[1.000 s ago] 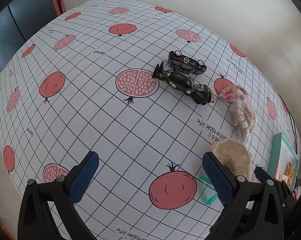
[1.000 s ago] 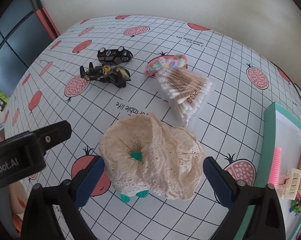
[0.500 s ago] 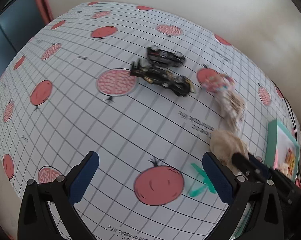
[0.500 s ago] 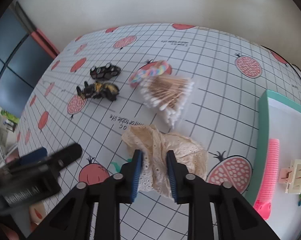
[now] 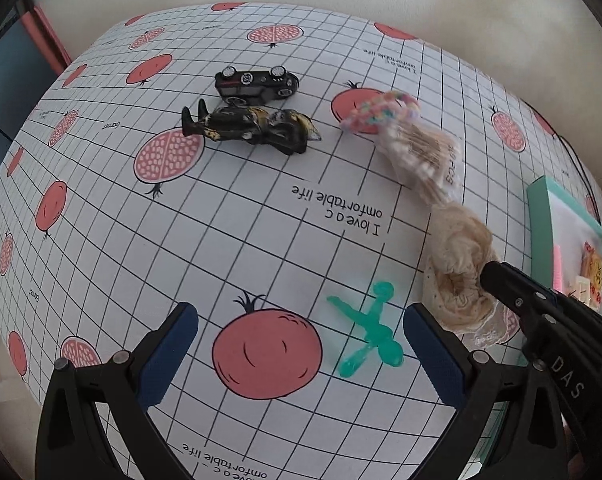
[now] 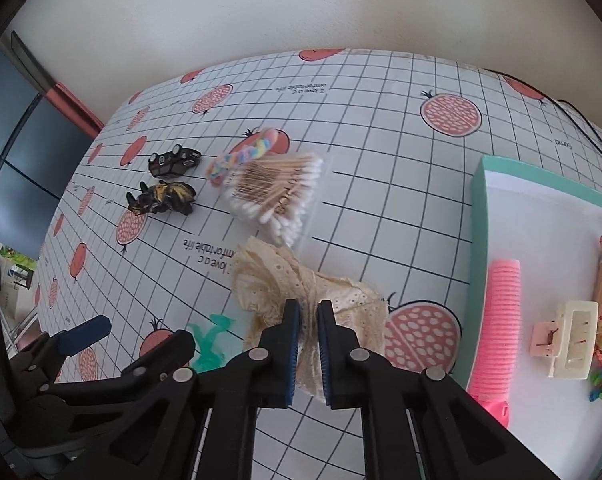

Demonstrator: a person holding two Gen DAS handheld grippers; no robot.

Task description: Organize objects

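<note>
Left tongs (image 5: 301, 344) gape wide over flat green clip (image 5: 367, 330); "I love a comfortable life" printed ahead. Right tongs (image 6: 308, 316) pinch cream lace scrunchie (image 6: 301, 292); swabs (image 6: 275, 196) ahead, ribbed pink roller (image 6: 497, 328) right.

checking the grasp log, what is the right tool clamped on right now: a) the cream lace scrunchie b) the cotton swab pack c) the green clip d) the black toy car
a: in the right wrist view the right tool has its jaws pinched nearly together on the cream lace scrunchie, while the cotton swab pack, black toy car and green clip lie free on the table.
</note>
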